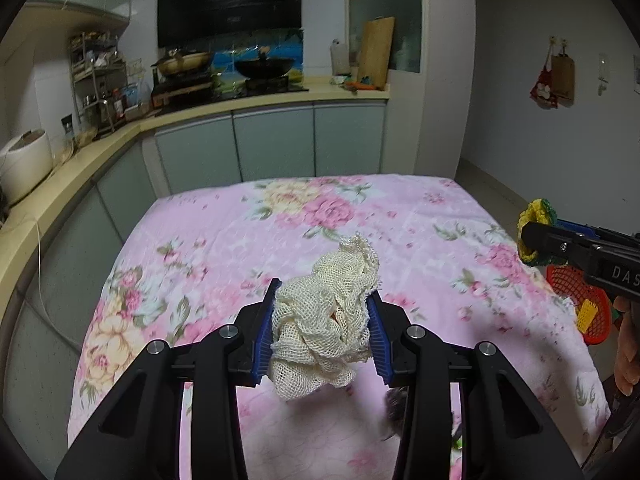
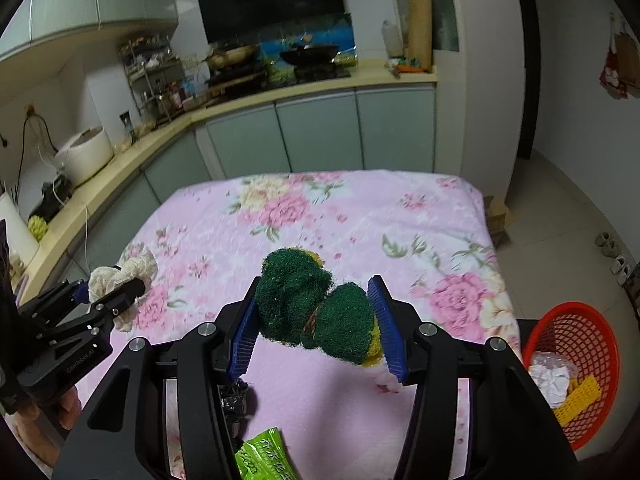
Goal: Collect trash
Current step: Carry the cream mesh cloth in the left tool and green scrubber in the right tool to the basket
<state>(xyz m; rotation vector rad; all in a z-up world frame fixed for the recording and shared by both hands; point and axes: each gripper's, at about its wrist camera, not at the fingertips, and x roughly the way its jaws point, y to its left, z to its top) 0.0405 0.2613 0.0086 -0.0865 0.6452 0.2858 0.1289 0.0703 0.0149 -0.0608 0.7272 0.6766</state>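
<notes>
The left gripper [image 1: 324,320] was clamped on a bunched cream mesh cloth [image 1: 328,312], lifted clear above the pink floral cover [image 1: 224,240] and angled downward toward it. To its right, the right gripper [image 2: 316,320] held a crumpled green and yellow scouring pad [image 2: 312,308] between its blue pads [image 2: 386,328], also raised and tilted down over the cover. Below it lay a green wrapper [image 2: 264,458]. Farthest right stood the red mesh basket [image 2: 592,328], holding crumpled white paper [image 2: 550,378] and a yellow piece [image 2: 578,400].

Range hood [image 1: 229,0]: 12 o'clock, wall-mounted.
Wok [image 1: 265,67]: beneath hood.
Rice cooker [image 1: 24,162]: 9 o'clock, on counter [image 1: 120,136].
</notes>
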